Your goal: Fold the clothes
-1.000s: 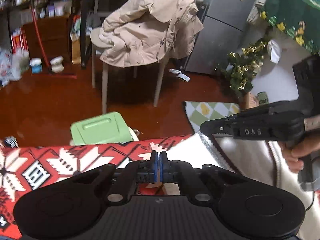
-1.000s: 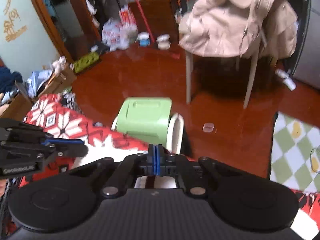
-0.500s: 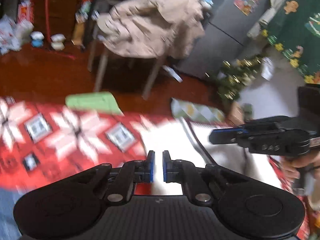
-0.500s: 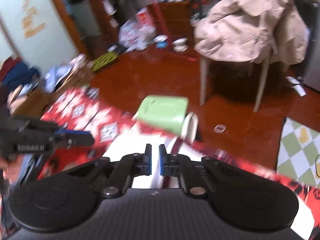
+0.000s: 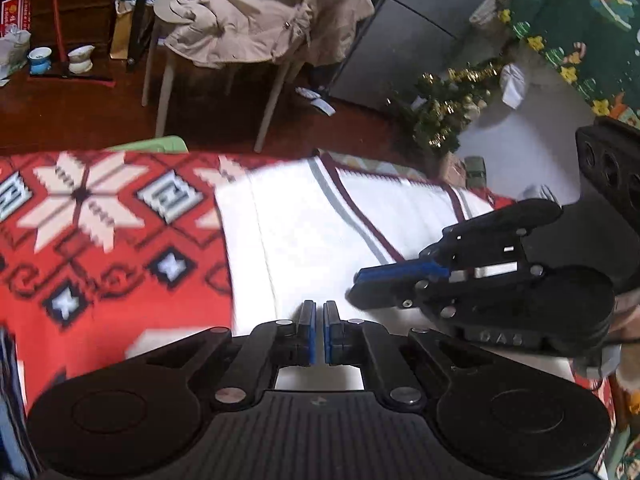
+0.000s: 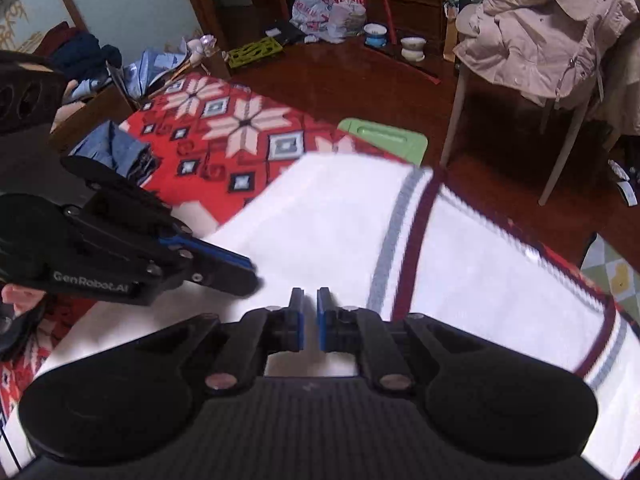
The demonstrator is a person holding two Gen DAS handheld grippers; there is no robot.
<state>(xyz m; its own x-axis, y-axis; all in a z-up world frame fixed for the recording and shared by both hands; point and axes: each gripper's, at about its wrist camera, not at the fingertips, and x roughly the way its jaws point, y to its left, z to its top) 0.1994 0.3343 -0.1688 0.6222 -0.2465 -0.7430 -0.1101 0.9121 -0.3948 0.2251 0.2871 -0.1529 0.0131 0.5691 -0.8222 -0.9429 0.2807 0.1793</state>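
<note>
A: Jaws slightly apart on left gripper (image 5: 316, 332) and right gripper (image 6: 308, 320), clamping nothing. Sweater (image 5: 304, 232) flat on blanket (image 5: 100, 240), 12 o'clock.
B: Probably between folds. Next: regrip striped edge, 1 o'clock.

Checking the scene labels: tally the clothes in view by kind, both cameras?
White sweater, spread on the red blanket: 1
Beige coat, draped on the chair: 1
Blue jeans, bunched beside the blanket: 1
Total: 3
</note>
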